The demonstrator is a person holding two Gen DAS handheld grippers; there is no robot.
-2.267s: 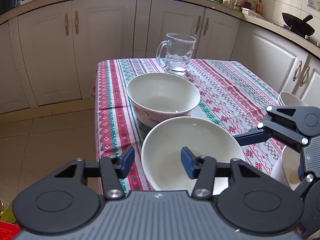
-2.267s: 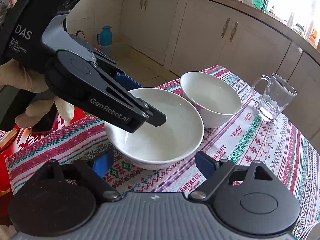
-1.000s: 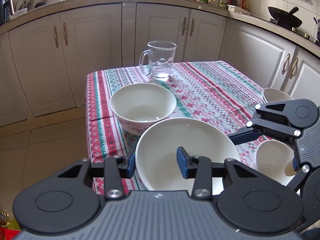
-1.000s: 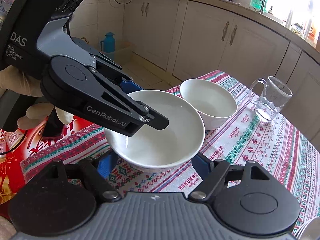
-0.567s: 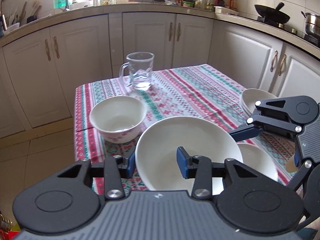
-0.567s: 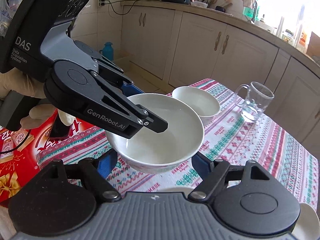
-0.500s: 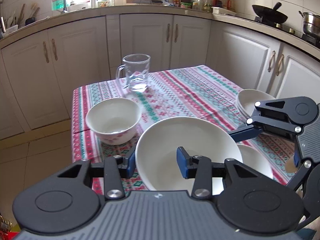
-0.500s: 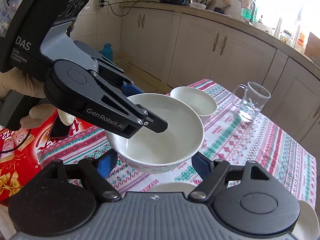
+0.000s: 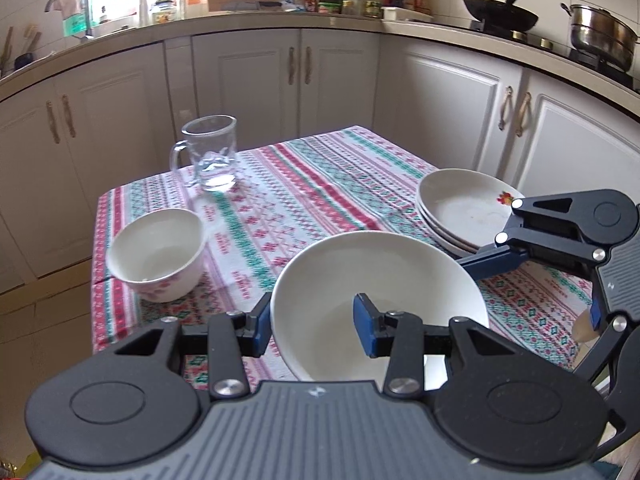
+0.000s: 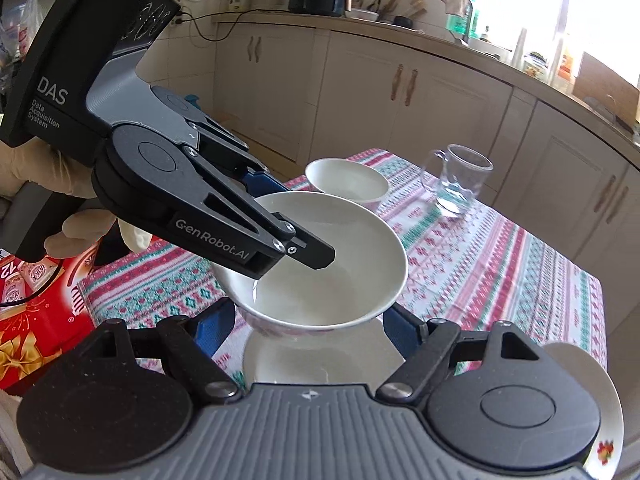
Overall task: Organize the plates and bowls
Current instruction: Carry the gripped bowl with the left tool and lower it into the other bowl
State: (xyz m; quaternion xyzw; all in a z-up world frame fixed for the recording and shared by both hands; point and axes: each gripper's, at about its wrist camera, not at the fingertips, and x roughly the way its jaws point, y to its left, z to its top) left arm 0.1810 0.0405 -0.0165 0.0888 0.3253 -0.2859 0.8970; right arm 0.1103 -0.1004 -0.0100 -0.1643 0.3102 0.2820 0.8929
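White bowls (image 10: 332, 264), three; stacked plates (image 9: 460, 208), perhaps three.

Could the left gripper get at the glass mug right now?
Probably not: the left gripper is shut on the big bowl's rim, so it is occupied. The glass mug stands unobstructed at the far table edge.

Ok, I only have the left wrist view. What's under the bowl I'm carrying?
Observer: Another white bowl sits right below the held bowl.
Operator: And my other hand?
Observer: The right gripper has a finger on each side of the held bowl's base. I cannot tell whether its pads press.
Operator: Anything off the table's edge?
Observer: A red box sits beside the table.
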